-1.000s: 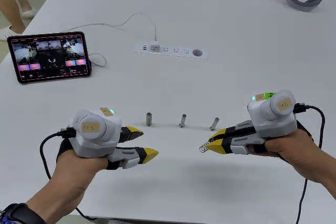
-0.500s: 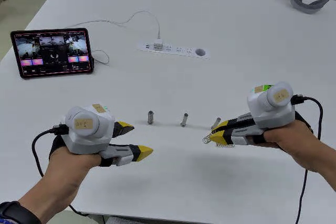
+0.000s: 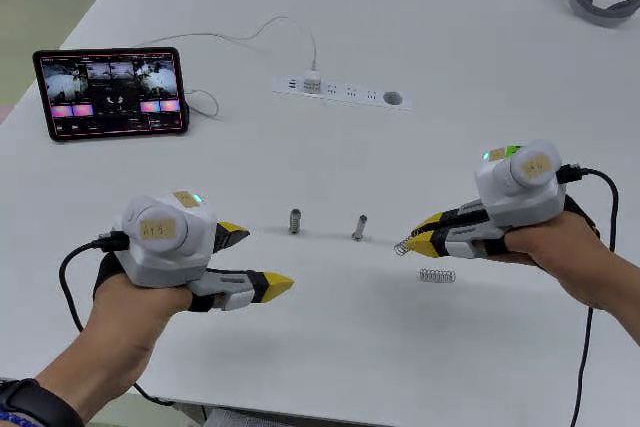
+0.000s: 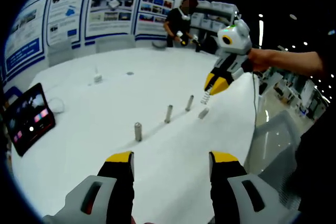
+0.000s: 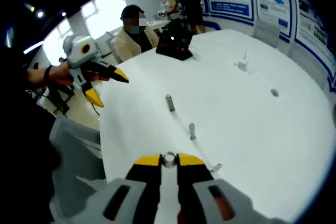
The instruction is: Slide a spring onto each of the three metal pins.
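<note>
Three short metal pins stand in a row on the white table (image 3: 330, 347). The leftmost pin (image 3: 295, 220) looks ribbed, as if a spring sits on it. The middle pin (image 3: 360, 227) is bare. The third pin (image 4: 189, 103) stands just under the held spring (image 3: 402, 246). My right gripper (image 3: 417, 243) is shut on that spring, seen end-on between its jaws (image 5: 168, 158). A loose spring (image 3: 436, 275) lies on the table below it. My left gripper (image 3: 255, 259) is open and holds nothing, left of the pins, near the front edge.
A tablet (image 3: 112, 92) stands at the back left and a power strip (image 3: 345, 94) with a cable lies behind the pins. A grey headband (image 3: 605, 2) rests at the far right corner. People (image 5: 137, 32) are beyond the table.
My right gripper has lifted slightly and carried its spring up to the third pin, uncovering the loose spring on the table. The left gripper has stayed put.
</note>
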A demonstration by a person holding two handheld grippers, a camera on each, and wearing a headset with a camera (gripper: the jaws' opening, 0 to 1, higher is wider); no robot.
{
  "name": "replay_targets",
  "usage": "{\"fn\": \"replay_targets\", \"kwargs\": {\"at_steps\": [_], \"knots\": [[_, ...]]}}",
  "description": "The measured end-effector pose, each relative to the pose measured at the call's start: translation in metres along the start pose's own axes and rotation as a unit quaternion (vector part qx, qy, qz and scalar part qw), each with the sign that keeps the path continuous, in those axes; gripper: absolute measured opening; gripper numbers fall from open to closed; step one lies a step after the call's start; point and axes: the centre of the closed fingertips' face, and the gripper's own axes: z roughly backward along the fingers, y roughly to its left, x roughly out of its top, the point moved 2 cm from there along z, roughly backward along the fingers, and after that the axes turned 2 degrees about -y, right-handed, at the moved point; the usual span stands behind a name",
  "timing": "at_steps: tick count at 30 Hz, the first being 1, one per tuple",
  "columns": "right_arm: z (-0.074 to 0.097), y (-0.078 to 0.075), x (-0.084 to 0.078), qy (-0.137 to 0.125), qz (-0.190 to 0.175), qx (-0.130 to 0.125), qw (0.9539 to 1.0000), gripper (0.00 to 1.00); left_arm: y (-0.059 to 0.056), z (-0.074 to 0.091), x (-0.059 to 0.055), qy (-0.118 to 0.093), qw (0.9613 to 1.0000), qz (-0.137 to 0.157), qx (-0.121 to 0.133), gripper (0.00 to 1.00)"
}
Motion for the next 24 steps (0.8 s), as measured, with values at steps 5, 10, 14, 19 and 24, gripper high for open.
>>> {"fn": "replay_targets", "kwargs": {"at_steps": [5, 10, 14, 19, 24], "knots": [[-0.007, -0.008, 0.005, 0.004, 0.006, -0.002, 1.0000, 0.12, 0.008, 0.003, -0.003, 0.000, 0.9999, 0.009, 0.010, 0.63], [-0.014, -0.013, 0.009, 0.011, 0.011, -0.002, 0.9999, 0.12, 0.014, 0.008, -0.006, -0.004, 0.9996, 0.018, 0.020, 0.66], [-0.020, -0.018, 0.013, 0.016, 0.018, -0.004, 0.9997, 0.12, 0.016, 0.010, -0.008, -0.003, 0.9994, 0.023, 0.024, 0.68], [-0.026, -0.022, 0.017, 0.022, 0.026, -0.002, 0.9994, 0.12, 0.019, 0.013, -0.011, -0.003, 0.9991, 0.030, 0.029, 0.72], [-0.032, -0.025, 0.023, 0.026, 0.033, -0.002, 0.9991, 0.12, 0.021, 0.016, -0.013, -0.004, 0.9989, 0.036, 0.032, 0.74]]}}
